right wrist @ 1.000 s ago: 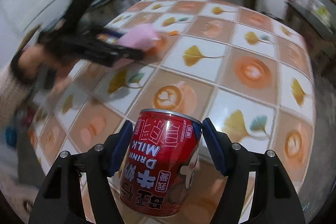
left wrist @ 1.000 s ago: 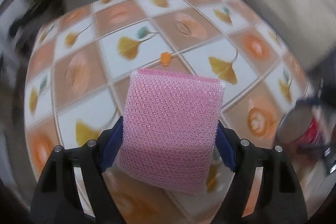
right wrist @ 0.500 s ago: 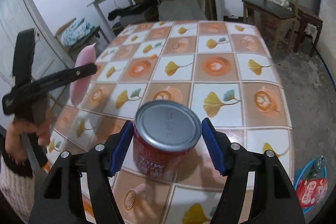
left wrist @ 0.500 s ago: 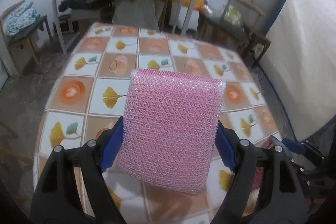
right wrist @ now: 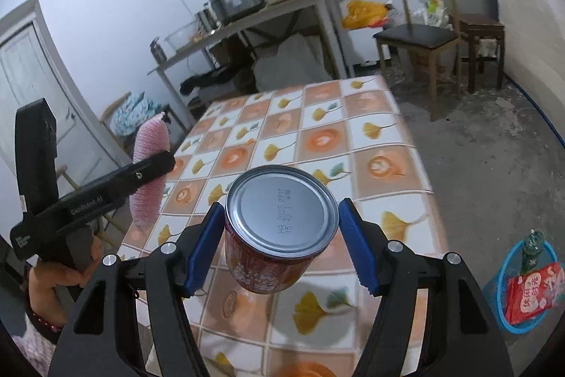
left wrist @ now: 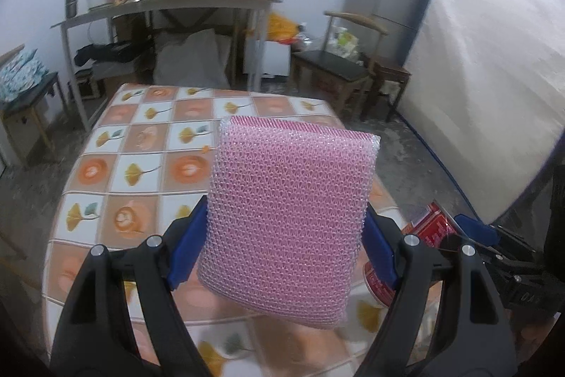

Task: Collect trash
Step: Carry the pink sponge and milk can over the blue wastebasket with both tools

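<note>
Red can (right wrist: 279, 232) gripped bottom toward camera, pink sponge (left wrist: 289, 218) gripped upright, long axis vertical

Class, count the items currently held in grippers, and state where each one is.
2. A pink sponge is clamped in the left gripper; a red can is clamped in the right gripper. Both are above the table.

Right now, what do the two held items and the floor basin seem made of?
Pink scouring pad: looks like glittery synthetic mesh, open weave. Red milk can: metal, bare silver end with a stamped date, glossy printed wall. Blue basin: probably plastic, smooth and thin-rimmed.
</note>
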### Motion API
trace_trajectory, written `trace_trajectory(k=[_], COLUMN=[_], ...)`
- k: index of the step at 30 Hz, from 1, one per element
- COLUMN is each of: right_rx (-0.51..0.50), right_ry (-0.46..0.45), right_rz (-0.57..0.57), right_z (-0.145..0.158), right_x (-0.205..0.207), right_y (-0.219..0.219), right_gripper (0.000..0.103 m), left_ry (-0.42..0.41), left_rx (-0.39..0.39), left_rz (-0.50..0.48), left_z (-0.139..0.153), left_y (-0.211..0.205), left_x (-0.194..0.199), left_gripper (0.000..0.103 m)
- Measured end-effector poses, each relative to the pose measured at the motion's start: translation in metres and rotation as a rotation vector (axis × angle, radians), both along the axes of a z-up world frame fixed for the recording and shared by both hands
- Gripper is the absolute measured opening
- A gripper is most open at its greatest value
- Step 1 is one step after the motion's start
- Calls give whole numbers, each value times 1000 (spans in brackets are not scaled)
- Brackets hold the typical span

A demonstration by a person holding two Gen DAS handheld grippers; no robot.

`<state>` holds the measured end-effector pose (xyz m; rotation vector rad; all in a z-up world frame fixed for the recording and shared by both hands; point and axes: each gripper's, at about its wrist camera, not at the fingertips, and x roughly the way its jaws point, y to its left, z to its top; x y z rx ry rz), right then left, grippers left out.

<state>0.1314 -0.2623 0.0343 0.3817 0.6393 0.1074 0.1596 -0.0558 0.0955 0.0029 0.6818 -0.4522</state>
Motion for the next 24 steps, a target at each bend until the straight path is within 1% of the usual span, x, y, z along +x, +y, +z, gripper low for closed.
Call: trace_trajectory(k=[7, 10, 14, 16, 20, 22, 24], right_rx=[9, -12, -56, -65, -71, -63, -54], right_ry=[-40, -48, -41, -30, 7, 34, 63], right_rz=[-117, -193, -314, -373, -508, -567, -617], right_z=[5, 8, 7, 4, -9, -21, -34], right_x=[-52, -73, -106, -121, -152, -165, -175], right_y=[-49, -74, -114, -134, -180, -204, -225], right_gripper=[65, 65, 64, 64, 64, 64, 64], left_ry=[-38, -55, -57, -44, 15, 42, 88], left_rx=[8, 6, 7, 12, 25, 34, 47], left_rz=[-121, -196, -298, -360, -475, -517, -554], left_z=[6, 8, 4, -2, -21, -32, -48], left_y=[-61, -98, -150, -181, -247, -273, -303], left_x=[-28, -38, -49, -54, -62, -64, -65], left_gripper=[75, 75, 75, 75, 75, 75, 76])
